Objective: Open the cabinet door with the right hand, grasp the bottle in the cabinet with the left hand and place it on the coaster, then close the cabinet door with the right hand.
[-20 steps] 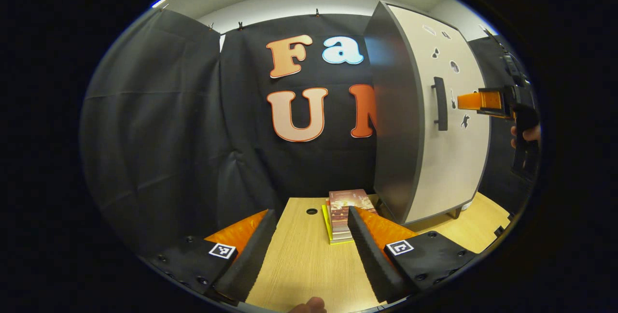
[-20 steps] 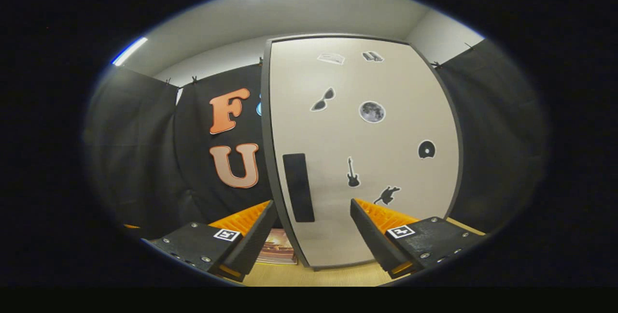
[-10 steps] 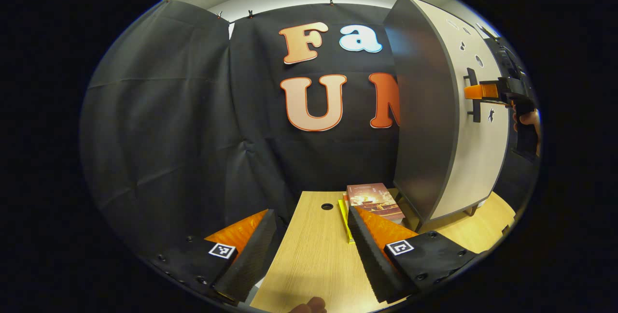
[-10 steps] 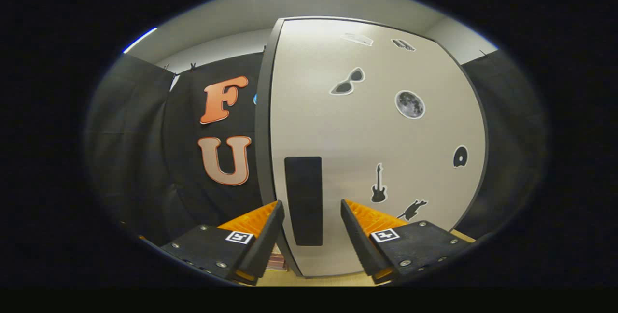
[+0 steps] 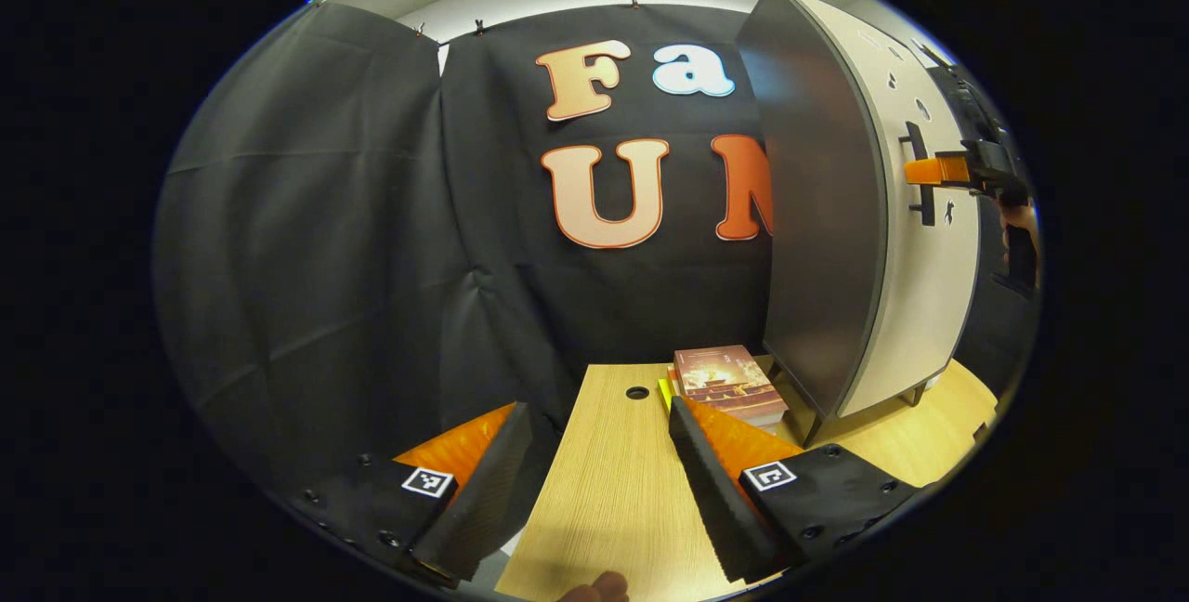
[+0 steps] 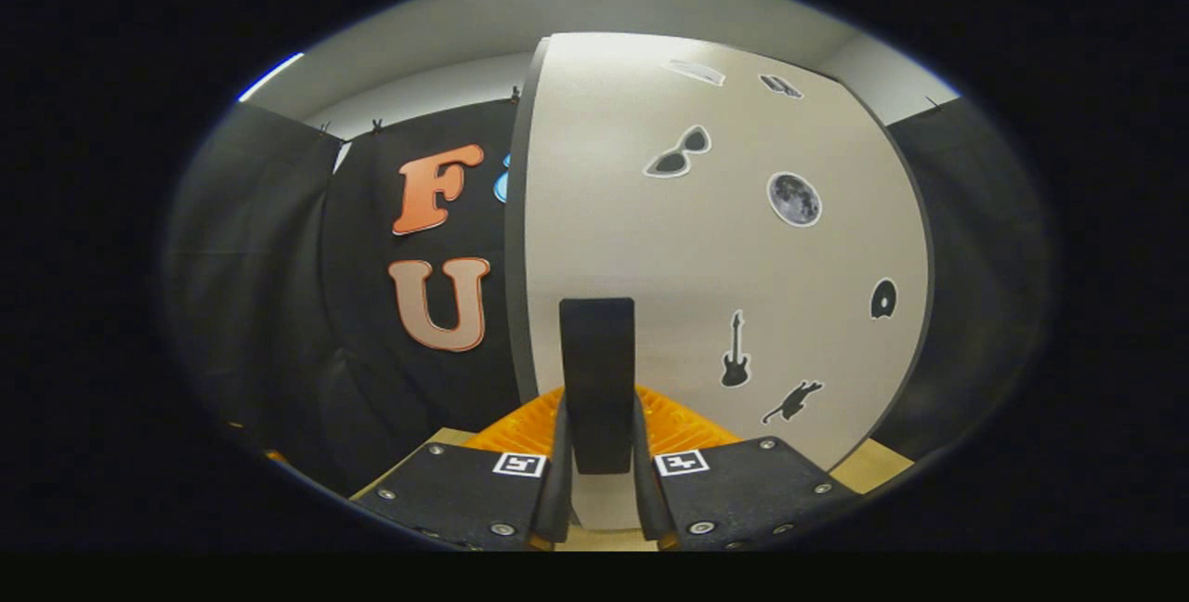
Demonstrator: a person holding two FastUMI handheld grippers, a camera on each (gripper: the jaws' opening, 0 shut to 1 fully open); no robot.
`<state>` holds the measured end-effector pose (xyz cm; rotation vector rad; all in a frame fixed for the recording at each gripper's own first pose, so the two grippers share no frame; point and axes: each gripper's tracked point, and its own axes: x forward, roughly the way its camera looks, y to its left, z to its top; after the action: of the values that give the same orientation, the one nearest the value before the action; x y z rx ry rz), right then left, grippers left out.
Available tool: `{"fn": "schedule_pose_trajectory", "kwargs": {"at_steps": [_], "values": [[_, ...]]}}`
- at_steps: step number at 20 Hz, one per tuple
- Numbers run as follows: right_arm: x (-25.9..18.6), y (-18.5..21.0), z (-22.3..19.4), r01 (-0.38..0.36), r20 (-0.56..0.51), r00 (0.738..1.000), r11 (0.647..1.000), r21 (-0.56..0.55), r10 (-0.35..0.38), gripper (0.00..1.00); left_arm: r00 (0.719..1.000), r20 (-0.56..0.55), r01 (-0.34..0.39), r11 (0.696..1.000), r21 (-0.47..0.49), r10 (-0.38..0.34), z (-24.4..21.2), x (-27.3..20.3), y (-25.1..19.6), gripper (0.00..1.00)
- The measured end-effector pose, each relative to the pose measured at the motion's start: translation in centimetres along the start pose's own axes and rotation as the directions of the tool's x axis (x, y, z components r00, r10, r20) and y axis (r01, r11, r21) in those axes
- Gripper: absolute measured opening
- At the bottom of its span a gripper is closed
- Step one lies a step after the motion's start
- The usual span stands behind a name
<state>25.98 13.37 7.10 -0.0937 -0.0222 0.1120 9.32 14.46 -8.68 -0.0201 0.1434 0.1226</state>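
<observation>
The right gripper (image 6: 597,463) clamps both fingers on the handle (image 6: 597,370) at the door's (image 6: 725,249) 7 o'clock corner, the cabinet (image 5: 817,212) shut, the bottle presumably inside. The left gripper (image 5: 594,463) hangs with fingers apart above the table (image 5: 613,490), books (image 5: 729,379) at its 1 o'clock. A crooked pull could slip the fingers off the narrow handle or drag the cabinet.

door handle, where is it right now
In the right gripper view the door handle stands upright near the cabinet door's left edge, clamped between the right gripper's fingers.
</observation>
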Motion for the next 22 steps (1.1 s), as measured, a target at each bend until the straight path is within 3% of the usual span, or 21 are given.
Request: {"fn": "schedule_pose_trajectory", "kwargs": {"at_steps": [3, 4, 6, 11, 13, 14, 15, 16, 17, 22], "values": [[-1.2, -0.2, 0.2, -0.018, 0.016, 1.000, 1.000, 0.011, 0.017, 0.29, 1.000, 0.011, 0.010, 1.000, 0.011, -0.011, 0.2, -2.2, -0.8, 0.98], [-1.7, -0.3, 0.2, -0.020, 0.022, 1.000, 1.000, 0.016, 0.020, 0.21, 1.000, 0.011, 0.009, 1.000, 0.019, -0.009, 0.2, -2.7, -1.0, 0.98], [-3.0, -0.7, 0.1, -0.023, 0.021, 1.000, 0.999, 0.023, 0.023, 0.25, 1.000, 0.014, 0.010, 1.000, 0.025, -0.010, 0.4, -4.4, -1.8, 0.97], [-9.8, -4.5, -0.5, -0.059, 0.038, 0.998, 0.997, 0.057, 0.057, 0.21, 0.999, 0.035, -0.022, 0.998, 0.057, 0.020, 1.4, -9.4, -3.6, 0.97], [-10.0, -5.1, -0.4, -0.075, 0.041, 0.997, 0.995, 0.061, 0.072, 0.25, 0.999, 0.037, -0.028, 0.998, 0.061, 0.025, 1.5, -11.3, -4.8, 0.97], [-10.4, -5.5, -0.4, -0.081, 0.043, 0.996, 0.995, 0.061, 0.079, 0.21, 0.999, 0.036, -0.028, 0.998, 0.060, 0.026, 1.4, -12.1, -5.5, 1.00], [-10.9, -5.9, -0.4, -0.088, 0.042, 0.995, 0.994, 0.061, 0.085, 0.25, 0.999, 0.032, -0.027, 0.998, 0.057, 0.025, 1.3, -12.8, -6.3, 0.97], [-11.5, -6.5, -0.4, -0.093, 0.044, 0.995, 0.994, 0.058, 0.090, 0.21, 0.999, 0.031, -0.027, 0.998, 0.054, 0.025, 1.3, -13.6, -6.9, 0.94], [-12.5, -7.0, -0.4, -0.096, 0.042, 0.995, 0.994, 0.055, 0.094, 0.25, 0.999, 0.027, -0.026, 0.998, 0.050, 0.024, 1.3, -14.3, -7.7, 0.98], [-16.6, -11.0, -0.2, -0.078, 0.045, 0.996, 0.996, 0.044, 0.076, 0.25, 1.000, -0.014, -0.012, 1.000, 0.024, 0.012, -0.5, -16.6, -11.2, 0.98]]}}
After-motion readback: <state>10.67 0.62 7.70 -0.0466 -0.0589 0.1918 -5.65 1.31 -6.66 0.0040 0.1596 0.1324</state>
